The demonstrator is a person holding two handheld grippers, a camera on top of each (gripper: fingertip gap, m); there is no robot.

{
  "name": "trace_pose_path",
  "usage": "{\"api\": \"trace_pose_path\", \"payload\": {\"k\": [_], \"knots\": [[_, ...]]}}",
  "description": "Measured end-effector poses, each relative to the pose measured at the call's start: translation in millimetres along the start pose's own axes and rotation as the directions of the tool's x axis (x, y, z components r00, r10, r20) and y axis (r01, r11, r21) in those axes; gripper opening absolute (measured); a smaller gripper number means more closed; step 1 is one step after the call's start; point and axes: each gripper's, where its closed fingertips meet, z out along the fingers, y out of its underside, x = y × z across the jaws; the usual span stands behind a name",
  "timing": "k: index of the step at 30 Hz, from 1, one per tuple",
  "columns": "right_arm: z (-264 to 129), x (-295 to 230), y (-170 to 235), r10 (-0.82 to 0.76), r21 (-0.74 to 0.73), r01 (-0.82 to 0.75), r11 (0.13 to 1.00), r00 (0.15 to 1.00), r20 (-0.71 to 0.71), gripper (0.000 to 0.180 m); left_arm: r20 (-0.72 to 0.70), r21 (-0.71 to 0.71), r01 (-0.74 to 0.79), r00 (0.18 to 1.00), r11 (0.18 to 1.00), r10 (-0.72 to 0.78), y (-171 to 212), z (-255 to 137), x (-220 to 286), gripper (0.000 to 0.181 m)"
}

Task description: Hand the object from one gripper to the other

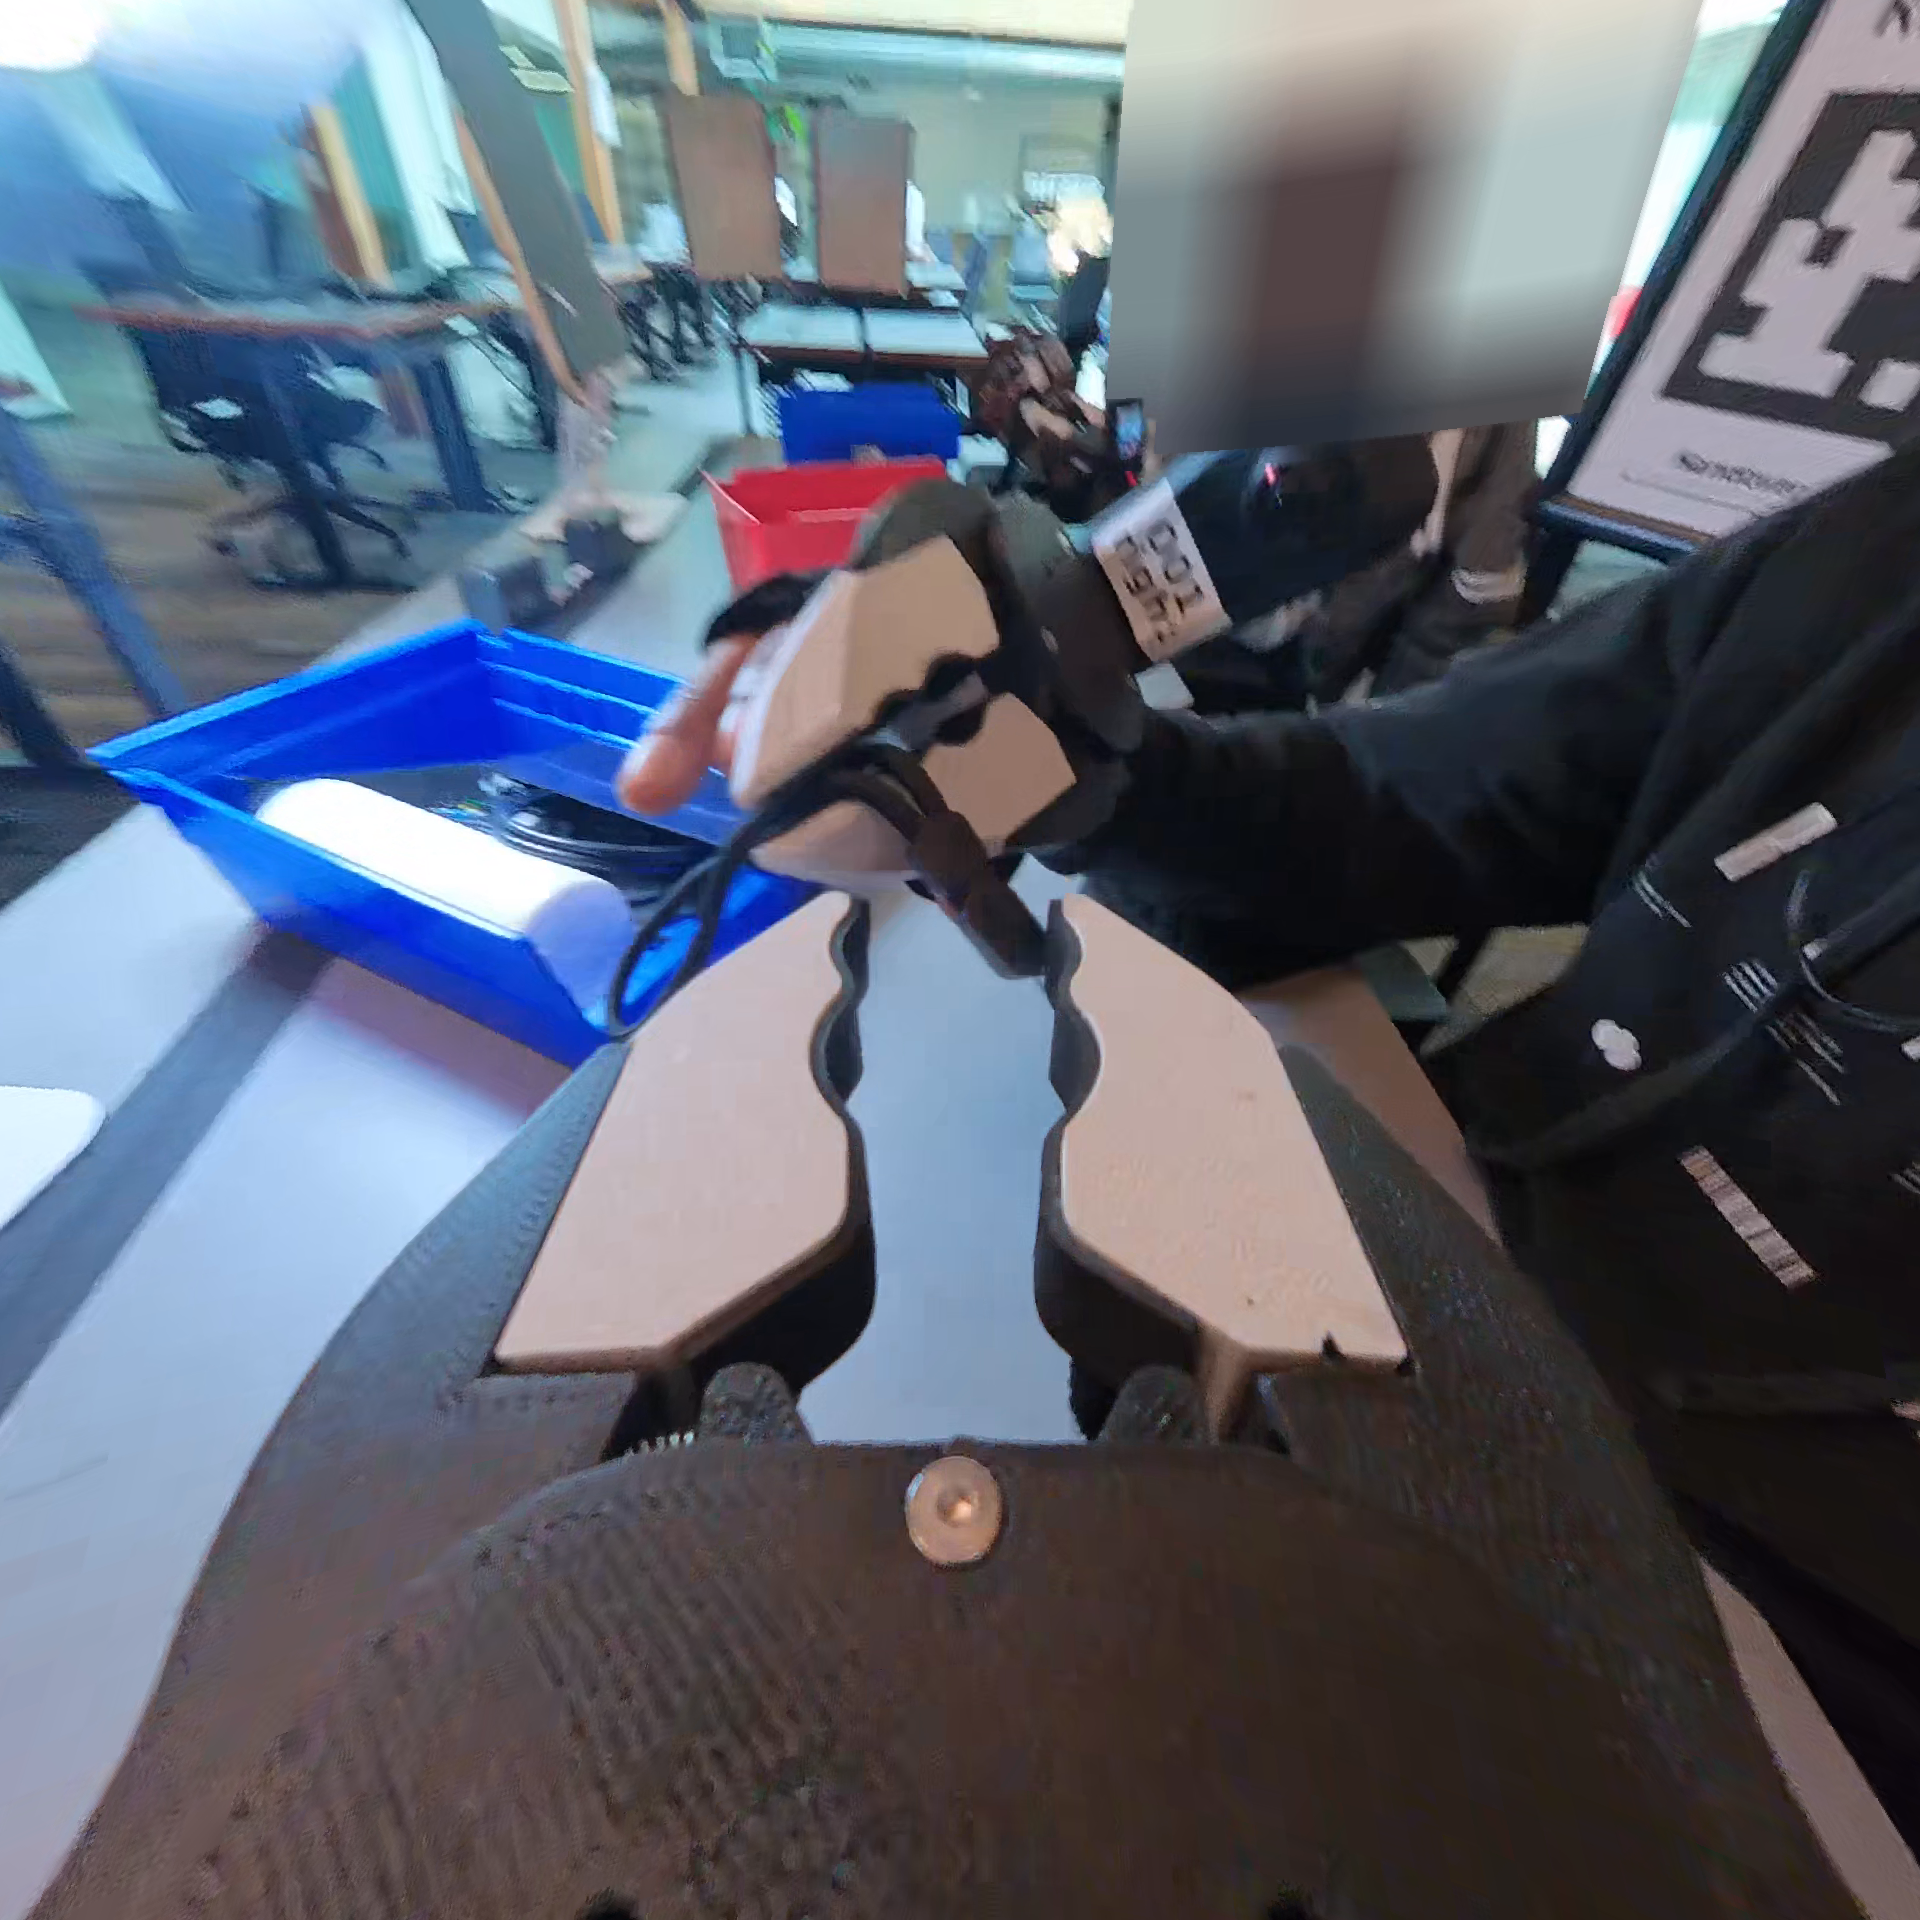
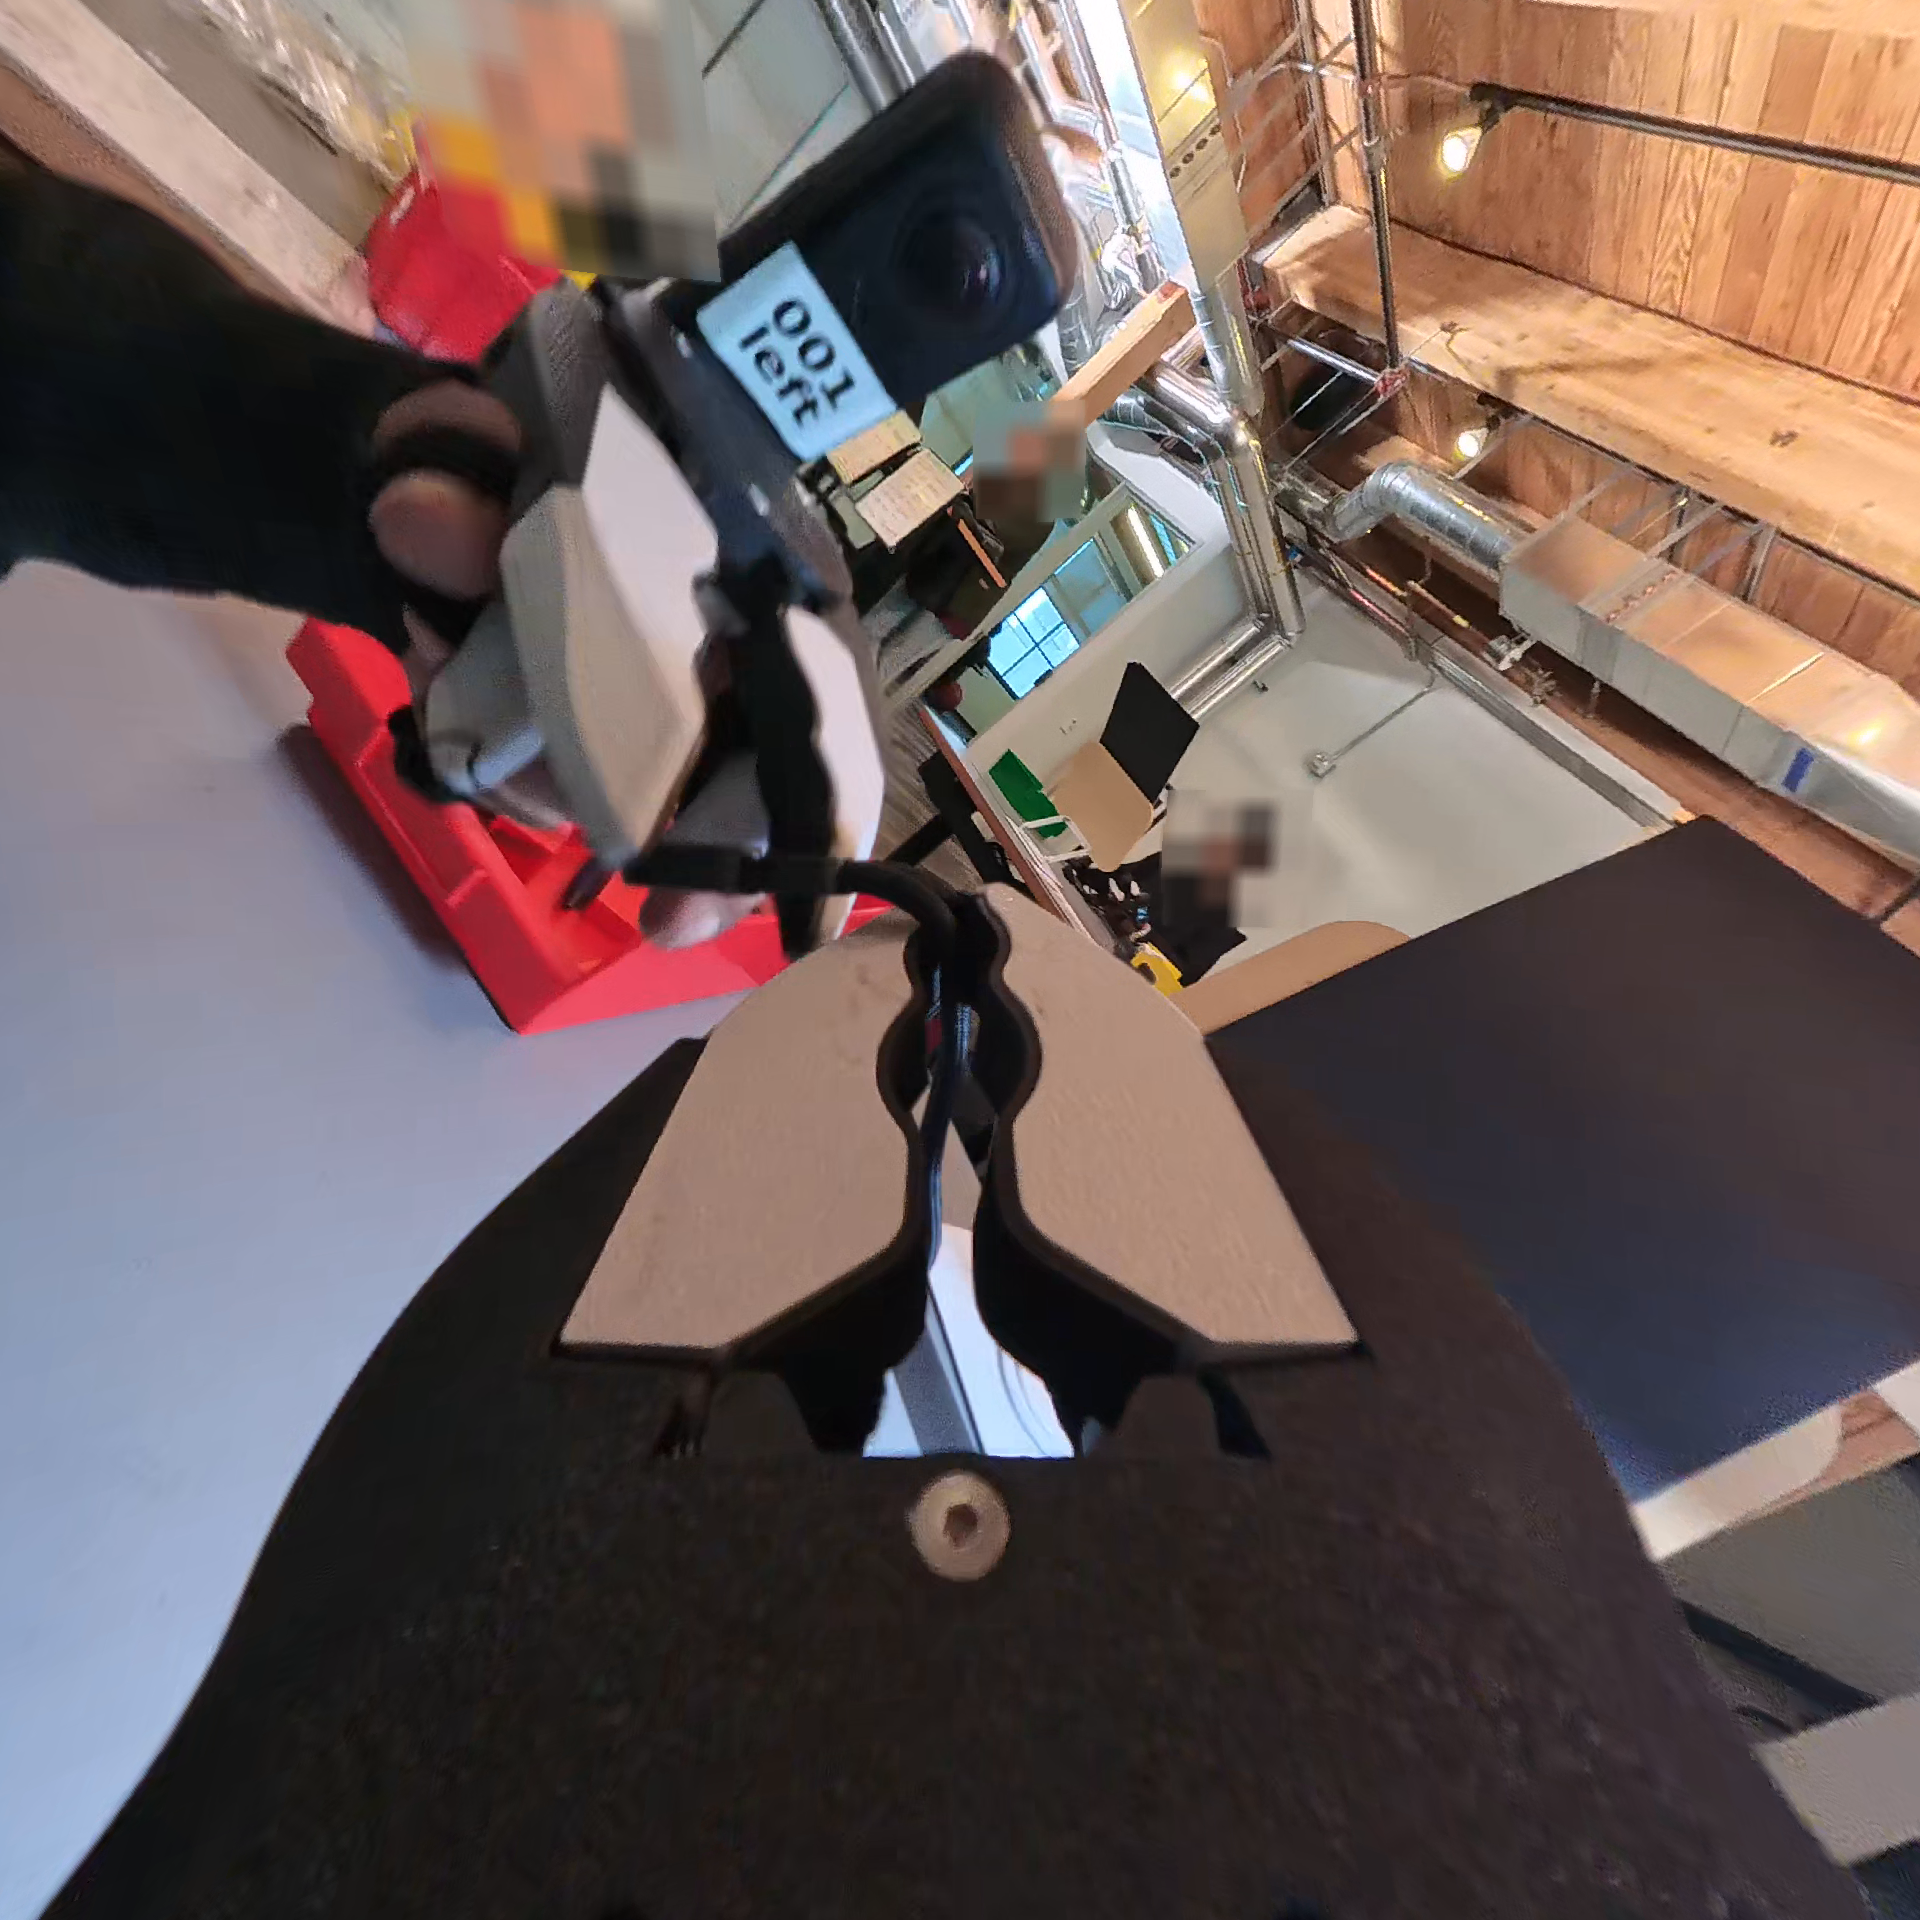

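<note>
A black cable with a plug end (image 1: 992, 914) is the object. My right gripper (image 2: 961, 925) is shut on the cable (image 2: 940, 1101), which runs between its fingers; the plug (image 2: 686, 862) sticks out past the tips. In the left wrist view the right gripper (image 1: 925, 758) comes in from ahead, with a loop of cable (image 1: 665, 935) hanging below it. My left gripper (image 1: 956, 914) is open, and the plug reaches between its fingertips, close to the right one. The left gripper also shows in the right wrist view (image 2: 738, 873), with the plug at its tips.
A blue bin (image 1: 343, 727) on the grey table (image 1: 260, 1195) holds a white roll (image 1: 447, 862) and black cables. A red bin (image 1: 800, 509) stands behind it and also shows in the right wrist view (image 2: 488, 904). A person's black sleeve (image 1: 1455, 790) crosses the right side. My left and right fingertips are right by each other.
</note>
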Motion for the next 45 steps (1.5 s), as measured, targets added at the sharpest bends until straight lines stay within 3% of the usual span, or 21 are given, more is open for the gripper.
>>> {"api": "trace_pose_path", "payload": {"k": [5,10,14,18,22,24,28,32,38,42,45], "knots": [[2.2,5.1,-6.8,0.147,0.013,-0.146,0.989,0.989,-0.010,0.004,0.169,-0.046,-0.114,0.978,0.992,0.121,1.5,5.6,-17.6,0.029],[-0.3,9.8,-15.3,0.341,0.076,-0.343,0.936,0.939,0.041,0.004,0.320,-0.031,-0.241,0.917,0.970,0.238,-15.2,-5.2,-29.3,0.041],[-1.4,-2.8,-29.0,0.423,0.140,-0.446,0.884,0.890,0.169,0.004,0.210,-0.009,-0.203,0.957,0.979,0.200,-10.2,1.2,-16.5,0.055],[-2.7,-17.7,-37.6,0.443,0.161,-0.498,0.852,0.851,0.283,0.004,0.057,0.008,-0.154,0.987,0.988,0.153,-2.4,4.7,1.3,0.053],[-3.2,-23.8,-40.4,0.470,0.161,-0.541,0.825,0.816,0.336,0.004,-0.026,0.022,-0.134,0.991,0.991,0.134,1.8,5.9,10.9,0.044],[-5.0,-23.4,-42.3,0.504,0.161,-0.588,0.793,0.780,0.371,0.004,-0.071,0.033,-0.142,0.987,0.989,0.144,2.6,5.9,17.7,0.029],[-5.5,-22.4,-40.6,0.543,0.144,-0.633,0.761,0.742,0.392,0.005,-0.054,0.002,-0.171,0.984,0.985,0.171,7.7,12.1,15.2,0.016],[-9.0,-8.1,-31.5,0.602,0.110,-0.683,0.723,0.699,0.385,0.019,0.034,0.020,-0.167,0.985,0.986,0.166,-0.4,6.9,1.2,0.009],[-20.7,5.2,-11.4,0.565,0.005,-0.604,0.797,0.749,0.346,0.036,0.266,0.003,-0.179,0.949,0.984,0.171,-13.9,-20.2,-32.6,0.008],[-28.5,24.2,-2.4,0.514,-0.015,-0.528,0.849,0.820,0.252,0.040,0.558,-0.126,-0.235,0.787,0.964,0.265,-20.1,-46.8,-69.0,0.008],[-30.9,34.2,0.2,0.481,-0.023,-0.486,0.874,0.855,0.192,0.047,0.667,-0.273,-0.274,0.637,0.922,0.387,-19.6,-61.1,-83.9,0.008]]}}
